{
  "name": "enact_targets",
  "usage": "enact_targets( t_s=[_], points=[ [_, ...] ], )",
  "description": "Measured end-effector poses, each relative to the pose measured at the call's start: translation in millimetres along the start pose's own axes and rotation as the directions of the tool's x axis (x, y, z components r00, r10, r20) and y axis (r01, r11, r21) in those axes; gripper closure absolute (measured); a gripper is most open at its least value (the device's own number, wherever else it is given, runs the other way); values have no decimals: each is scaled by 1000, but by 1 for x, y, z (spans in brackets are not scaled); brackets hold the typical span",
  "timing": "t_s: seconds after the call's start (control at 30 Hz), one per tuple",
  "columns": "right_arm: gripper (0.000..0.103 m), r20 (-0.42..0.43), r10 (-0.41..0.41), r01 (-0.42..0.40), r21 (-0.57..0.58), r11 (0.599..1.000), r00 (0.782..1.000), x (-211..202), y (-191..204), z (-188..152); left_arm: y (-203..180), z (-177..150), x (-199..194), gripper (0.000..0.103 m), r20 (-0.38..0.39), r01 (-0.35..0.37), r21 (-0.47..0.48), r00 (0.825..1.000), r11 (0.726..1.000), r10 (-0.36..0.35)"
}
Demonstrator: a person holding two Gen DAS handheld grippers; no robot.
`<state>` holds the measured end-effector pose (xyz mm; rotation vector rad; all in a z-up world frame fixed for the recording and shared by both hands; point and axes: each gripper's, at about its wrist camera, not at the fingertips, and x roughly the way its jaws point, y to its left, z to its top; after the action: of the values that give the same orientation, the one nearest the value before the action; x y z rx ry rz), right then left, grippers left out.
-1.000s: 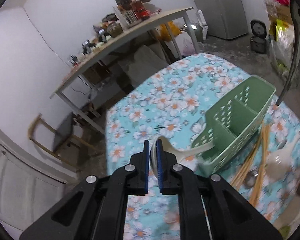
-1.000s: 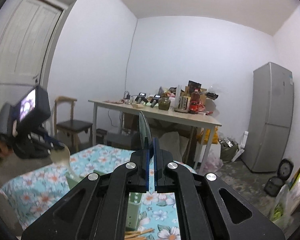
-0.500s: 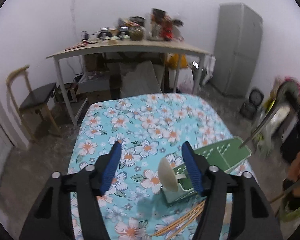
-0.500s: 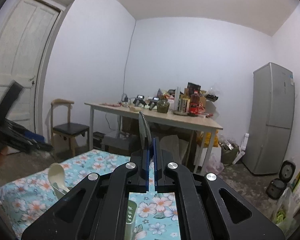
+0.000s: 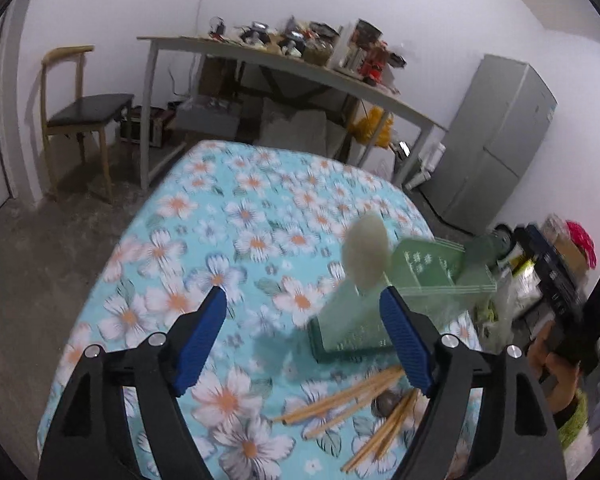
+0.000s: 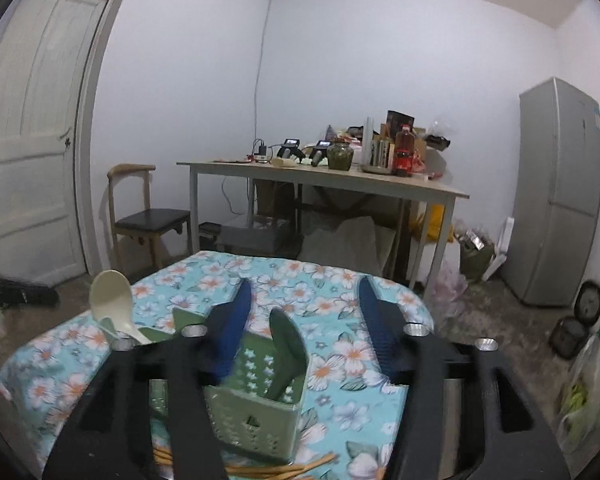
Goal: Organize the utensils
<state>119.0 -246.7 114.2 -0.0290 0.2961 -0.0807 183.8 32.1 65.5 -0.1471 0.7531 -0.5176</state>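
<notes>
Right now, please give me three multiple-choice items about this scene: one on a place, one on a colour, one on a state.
1. Where do the chopsticks lie?
A. inside the basket
B. on the floral tablecloth beside the basket
C. on the chair

2. What colour is the utensil basket?
A. green
B. red
C. white

3. How does the right gripper stand?
A. shut on a spoon
B. open, empty
C. shut on chopsticks

Answers: 1 B, they rest on the cloth; 2 A, green perforated walls; 3 B, pads apart, the dark spoon stands free in the basket.
</notes>
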Motion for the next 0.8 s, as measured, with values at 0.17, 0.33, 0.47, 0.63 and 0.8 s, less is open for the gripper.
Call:
enact_targets(
  t_s=[0.17, 0.33, 0.47, 0.63, 0.8],
  points=[
    [33, -54, -55, 56, 14, 998, 997, -31, 0, 10, -12, -22, 22, 25, -73, -8, 110, 997, 994, 16],
    [27, -24, -96, 97, 38, 995, 995, -65, 0, 12, 3, -21, 8, 25, -14, 58, -40, 998, 998, -58],
    [27, -49, -89, 93, 79, 992, 995, -66, 6, 5, 5, -2, 3, 25, 33, 95, -146, 995, 985, -91],
    [27, -53, -80, 84, 67, 994, 995, -70, 20, -6, -21, 23, 21, 27, 35, -18, -63, 999, 998, 20],
    [27, -79, -83, 87, 47, 995, 993, -67, 16, -13, -38, 38, 41, 67, 56, -139, 42, 989, 989, 137]
  ],
)
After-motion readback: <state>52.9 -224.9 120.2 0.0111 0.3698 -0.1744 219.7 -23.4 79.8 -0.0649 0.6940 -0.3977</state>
